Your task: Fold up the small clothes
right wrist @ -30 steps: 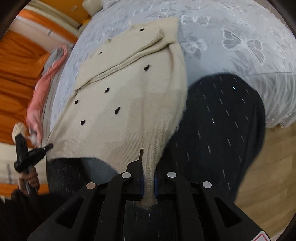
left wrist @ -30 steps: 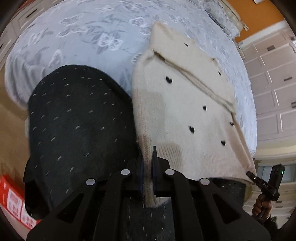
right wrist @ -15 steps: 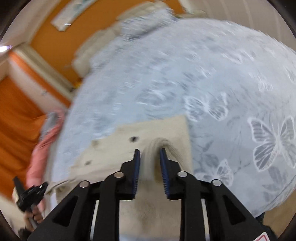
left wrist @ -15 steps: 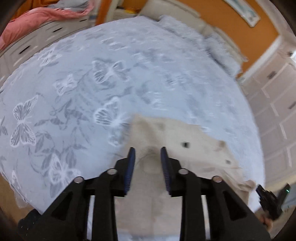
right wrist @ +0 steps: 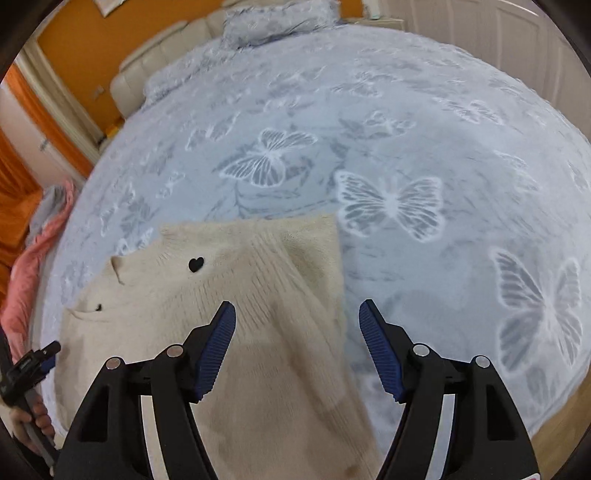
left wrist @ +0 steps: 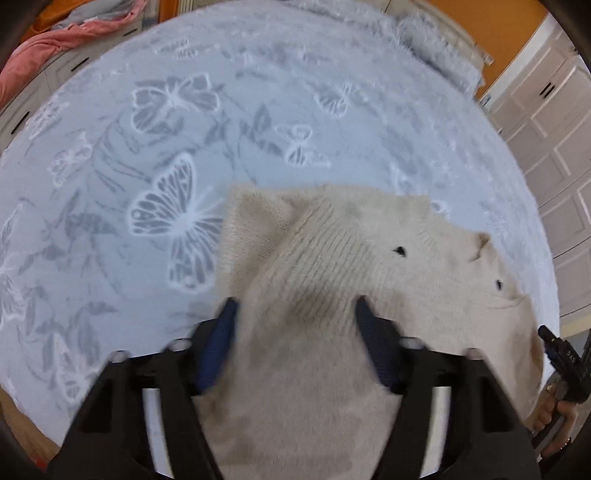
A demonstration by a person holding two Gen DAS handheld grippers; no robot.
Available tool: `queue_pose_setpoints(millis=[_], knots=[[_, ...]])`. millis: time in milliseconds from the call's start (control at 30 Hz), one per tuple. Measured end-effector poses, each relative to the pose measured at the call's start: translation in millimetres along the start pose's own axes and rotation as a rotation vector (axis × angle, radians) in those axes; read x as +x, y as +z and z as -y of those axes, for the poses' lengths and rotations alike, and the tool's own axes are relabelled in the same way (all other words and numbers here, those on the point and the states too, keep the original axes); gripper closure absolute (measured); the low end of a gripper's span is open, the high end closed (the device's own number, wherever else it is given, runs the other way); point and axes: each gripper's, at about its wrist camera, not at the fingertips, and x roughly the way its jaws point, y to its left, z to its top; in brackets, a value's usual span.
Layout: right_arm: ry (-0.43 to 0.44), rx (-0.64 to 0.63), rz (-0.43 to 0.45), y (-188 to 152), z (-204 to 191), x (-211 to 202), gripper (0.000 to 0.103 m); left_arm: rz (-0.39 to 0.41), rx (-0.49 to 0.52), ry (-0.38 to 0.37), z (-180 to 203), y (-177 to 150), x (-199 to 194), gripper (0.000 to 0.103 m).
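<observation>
A cream knit sweater [left wrist: 332, 280] with small black hearts lies folded on the bed; it also shows in the right wrist view [right wrist: 229, 288]. My left gripper [left wrist: 295, 314] is open just above its folded-over ribbed edge, which lies between the jaws. My right gripper [right wrist: 297, 317] is open over the sweater's right edge, holding nothing. Each gripper shows small at the other view's edge: the right one [left wrist: 561, 354] and the left one [right wrist: 29, 365].
The bed has a pale blue cover with white butterflies [right wrist: 388, 199]. Pillows [right wrist: 280, 18] and a cream headboard lie at the far end. Pink cloth [right wrist: 33, 266] hangs at the bed's side. White cupboard doors [left wrist: 546, 122] stand to the right.
Both grippers carried the sweater's hem forward over its body, opened and let it go. The dark dotted garment has dropped out of view.
</observation>
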Motion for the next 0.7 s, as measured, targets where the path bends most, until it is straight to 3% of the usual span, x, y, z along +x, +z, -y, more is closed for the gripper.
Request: queue_pose_setpoints(millis=[33, 67, 100, 133, 167, 200, 333, 400, 467, 533, 633, 667, 700], knots=[[-0.008, -0.023, -0.01, 2.7, -5.3, 6.7, 0.035, -0.009, 0.004, -0.004, 1.0, 2.4, 3.4, 0.08], [-0.009, -0.041, -0.021, 3.6, -9.9, 10.7, 0.046, -0.015, 0.008, -0.009, 1.0, 3.8, 4.7, 0.088], [0.006, -0.063, -0.045, 4.4, -15.6, 15.9, 0.071, -0.015, 0.013, -0.018, 1.1, 5.5, 2.9, 0.093], [0.02, -0.09, -0.09, 5.3, -20.8, 24.4, 0.086, -0.003, 0.018, -0.016, 0.9, 6.4, -0.7, 0.094], [0.028, -0.103, -0.114, 5.4, -23.9, 27.2, 0.094, 0.021, 0.031, -0.018, 0.7, 9.3, -10.5, 0.094], [0.04, -0.106, -0.107, 6.9, -26.3, 23.1, 0.095, 0.043, 0.039, -0.021, 1.4, 12.6, -20.6, 0.095], [0.168, -0.059, 0.081, 28.9, -26.1, -38.9, 0.096, 0.157, 0.039, -0.06, 2.3, 40.2, -63.6, 0.095], [0.201, -0.016, 0.162, 45.8, -18.9, -60.9, 0.096, 0.184, 0.031, -0.045, 1.3, 56.5, -65.4, 0.095], [0.192, 0.016, 0.182, 60.9, -11.2, -56.3, 0.096, 0.168, 0.003, -0.027, -1.8, 71.5, -49.1, 0.095], [0.167, 0.059, 0.128, 70.4, -0.9, -26.5, 0.096, 0.108, -0.013, 0.013, -4.5, 76.1, -18.6, 0.095], [0.083, 0.093, -0.061, 64.2, 8.6, 47.1, 0.096, -0.033, 0.004, 0.114, -6.1, 64.7, 40.1, 0.092], [0.035, 0.07, -0.131, 57.3, 7.1, 68.0, 0.095, -0.02, 0.01, 0.128, -5.0, 58.3, 43.2, 0.091], [0.01, 0.05, -0.119, 52.8, 3.0, 68.9, 0.093, 0.008, 0.009, 0.129, -4.1, 55.1, 36.4, 0.088]])
